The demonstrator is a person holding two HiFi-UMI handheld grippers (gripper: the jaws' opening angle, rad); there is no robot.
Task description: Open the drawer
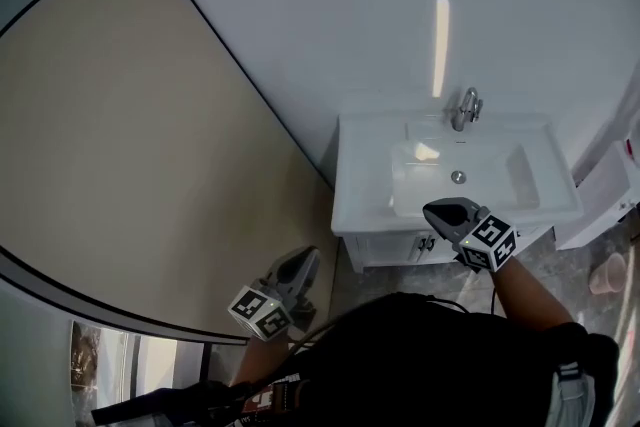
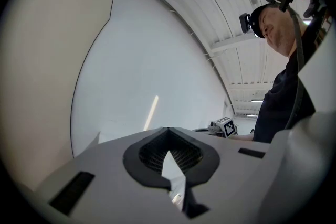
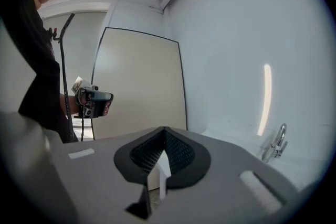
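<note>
Left gripper (image 1: 303, 262): I read its jaws as pressed together at the tips in the left gripper view (image 2: 168, 130), with nothing between them. It hangs low beside the beige door panel (image 1: 120, 135), well apart from the vanity.

Right gripper (image 1: 441, 210): jaws pressed together and empty (image 3: 164, 131). It points toward the wall above the front rim of the white washbasin (image 1: 360, 177), with the chrome faucet (image 1: 465, 108) behind it.

Drawer: the vanity cabinet front (image 1: 390, 248) shows as a narrow strip under the basin, bearing small handles (image 1: 426, 242) just below the right gripper. I cannot tell drawer from door at this angle. Neither gripper touches it.
</note>
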